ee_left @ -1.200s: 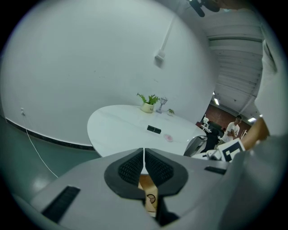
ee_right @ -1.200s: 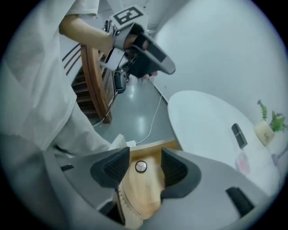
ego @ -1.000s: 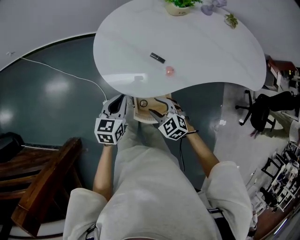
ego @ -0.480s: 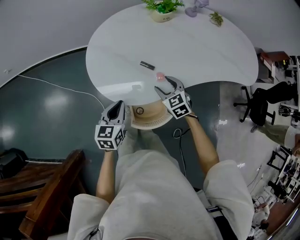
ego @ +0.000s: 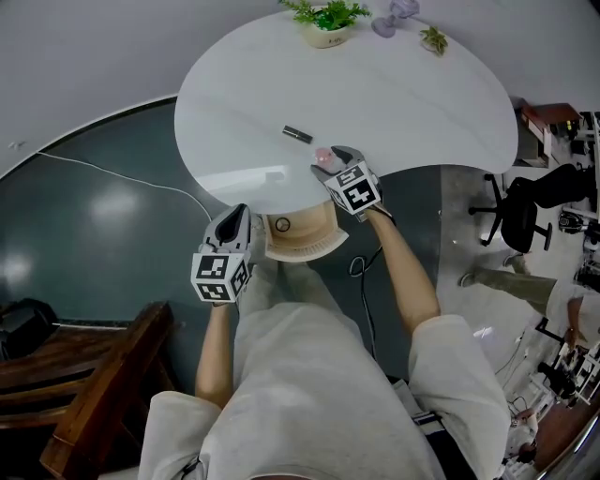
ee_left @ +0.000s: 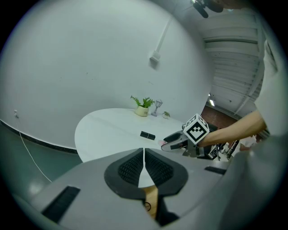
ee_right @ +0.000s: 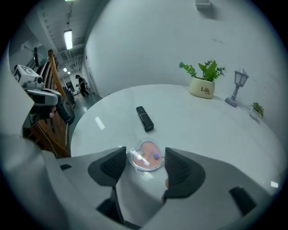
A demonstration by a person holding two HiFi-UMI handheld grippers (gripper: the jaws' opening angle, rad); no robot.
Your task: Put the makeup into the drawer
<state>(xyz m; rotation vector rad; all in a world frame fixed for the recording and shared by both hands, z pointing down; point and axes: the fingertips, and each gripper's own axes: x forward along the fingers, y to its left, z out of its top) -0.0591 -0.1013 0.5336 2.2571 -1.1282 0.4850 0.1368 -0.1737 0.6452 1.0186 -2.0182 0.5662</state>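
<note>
Right gripper (ego: 330,161) is hanging over the desk (ego: 403,103) near its front edge, tilted steeply down. Its jaws have just been opening and are standing wide apart, straddling the pink compact (ee_right: 145,156). The pads are not pressing on it; there is a gap on both sides. The compact is lying flat on the desk. In the head view the gripper is covering part of it.

Left gripper (ee_left: 144,155) is sitting just left of the open drawer (ego: 314,230), jaws closed together with nothing between them. Can't tell whether it is touching the drawer.

The drawer is sticking out below the desk edge, and the desk is hiding its back part. 1 small dark ring-shaped item (ego: 282,224) is lying inside, too small to identify. In the left gripper view the jaws are blocking most of the drawer, leaving only a wood sliver.

A black tube (ego: 297,134) is lying on the desk just beyond the compact, apart from it.

At the far edge a potted plant (ego: 326,21), a small lamp ornament (ego: 391,17) and a tiny plant (ego: 433,37) are standing; the frame top is cutting off the lamp in the head view.
</note>
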